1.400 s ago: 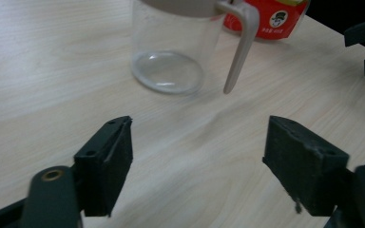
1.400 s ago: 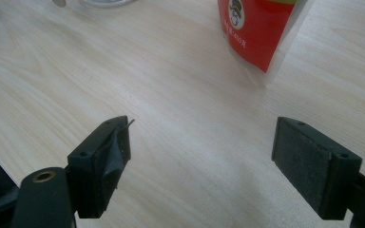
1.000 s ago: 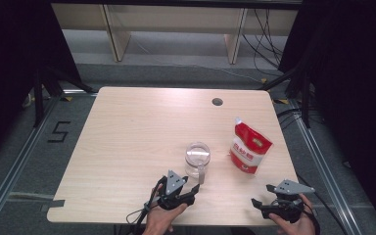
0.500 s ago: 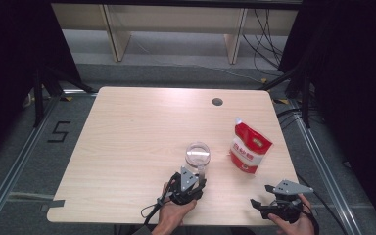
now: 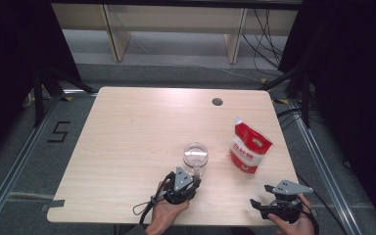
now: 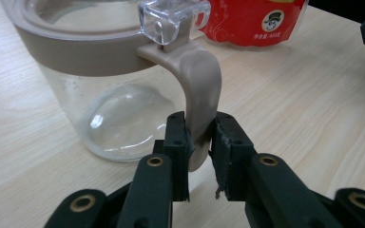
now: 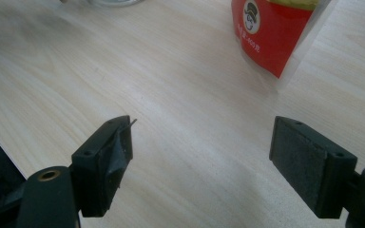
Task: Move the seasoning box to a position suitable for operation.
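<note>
Glass jar (image 6: 109, 109), near-centre of table (image 5: 127, 127), pouch (image 5: 249, 149) to its right: rigid, likely fragile and slick-walled, best taken by its stiff handle (image 6: 200, 95), which left gripper (image 6: 200, 156) clamps; right gripper (image 7: 202, 156) spread wide, empty.

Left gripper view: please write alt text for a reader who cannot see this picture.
The left claw grips the beige handle of a clear glass jar standing on a light wooden table. The jar has a beige rim and a clear plastic lid tab. A red pouch stands behind it.
</note>
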